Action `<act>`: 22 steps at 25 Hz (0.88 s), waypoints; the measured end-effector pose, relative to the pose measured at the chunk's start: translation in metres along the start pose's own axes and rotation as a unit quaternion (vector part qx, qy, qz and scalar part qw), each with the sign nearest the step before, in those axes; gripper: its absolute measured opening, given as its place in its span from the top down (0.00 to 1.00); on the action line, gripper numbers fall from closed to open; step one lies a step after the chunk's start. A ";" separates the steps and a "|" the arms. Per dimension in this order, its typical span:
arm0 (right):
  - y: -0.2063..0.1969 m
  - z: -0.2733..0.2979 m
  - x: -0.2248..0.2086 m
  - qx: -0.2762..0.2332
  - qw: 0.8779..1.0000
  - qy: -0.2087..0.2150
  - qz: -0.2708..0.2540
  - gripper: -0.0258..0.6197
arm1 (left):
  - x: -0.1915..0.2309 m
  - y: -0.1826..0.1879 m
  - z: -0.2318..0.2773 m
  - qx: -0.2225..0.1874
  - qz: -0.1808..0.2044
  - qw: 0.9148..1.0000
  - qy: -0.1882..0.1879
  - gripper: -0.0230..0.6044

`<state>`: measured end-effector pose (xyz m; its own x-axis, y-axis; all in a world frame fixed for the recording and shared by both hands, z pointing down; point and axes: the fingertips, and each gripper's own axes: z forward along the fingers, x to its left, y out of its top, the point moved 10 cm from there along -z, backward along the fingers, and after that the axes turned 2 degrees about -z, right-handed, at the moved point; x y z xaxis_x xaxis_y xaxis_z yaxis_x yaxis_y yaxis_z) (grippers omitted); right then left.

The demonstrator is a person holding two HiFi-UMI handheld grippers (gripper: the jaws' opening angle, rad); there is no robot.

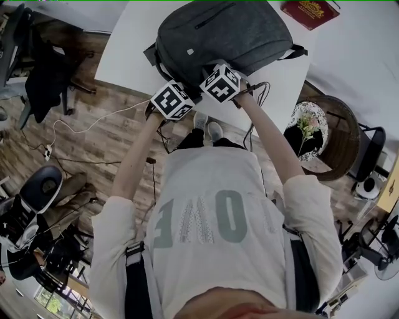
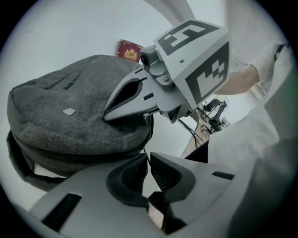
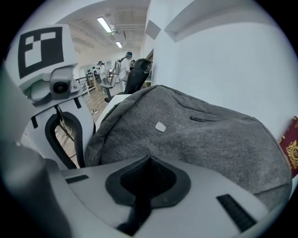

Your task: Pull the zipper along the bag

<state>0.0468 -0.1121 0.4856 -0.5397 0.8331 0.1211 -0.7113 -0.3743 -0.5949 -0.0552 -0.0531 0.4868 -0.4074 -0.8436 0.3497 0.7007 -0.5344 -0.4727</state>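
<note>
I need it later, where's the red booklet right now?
In the head view the red booklet lies on the white table, top right, just beyond the grey backpack.

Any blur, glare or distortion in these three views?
Head view: sharp, even light, white table nearly blown out. Left gripper view: fisheye, dark corners, near fingers slightly soft. Right gripper view: same fisheye, backpack weave crisp.

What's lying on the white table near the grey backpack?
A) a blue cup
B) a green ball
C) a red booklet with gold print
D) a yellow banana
C: a red booklet with a gold design on its cover lies on the white table just past the grey backpack; no cup, banana or ball is there.
</note>
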 end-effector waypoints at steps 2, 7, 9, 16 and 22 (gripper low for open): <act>0.000 0.001 0.001 0.000 1.000 0.000 -0.001 0.92 | 0.001 -0.003 0.003 -0.021 -0.030 0.999 0.005 0.92; 0.009 -0.029 -0.018 -0.055 0.998 0.027 0.004 0.92 | 0.001 -0.026 0.003 -0.098 -0.135 0.986 0.017 0.92; 0.013 -0.060 -0.047 -0.080 0.997 -0.018 -0.017 0.92 | -0.001 -0.030 0.003 -0.113 -0.144 0.982 0.038 0.92; -0.043 -0.118 -0.159 0.017 0.987 -0.158 -0.005 0.92 | -0.010 -0.028 0.006 -0.105 -0.108 0.983 0.101 0.92; -0.066 -0.099 -0.160 0.057 0.980 -0.192 -0.004 0.92 | -0.008 -0.027 0.006 -0.094 -0.060 0.984 0.140 0.92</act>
<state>0.2247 -0.1799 0.4265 -0.6481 0.6301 0.4278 -0.7500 -0.4305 -0.5022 -0.0677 -0.0316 0.5018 -0.6444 -0.7414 0.1874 0.5276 -0.6084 -0.5929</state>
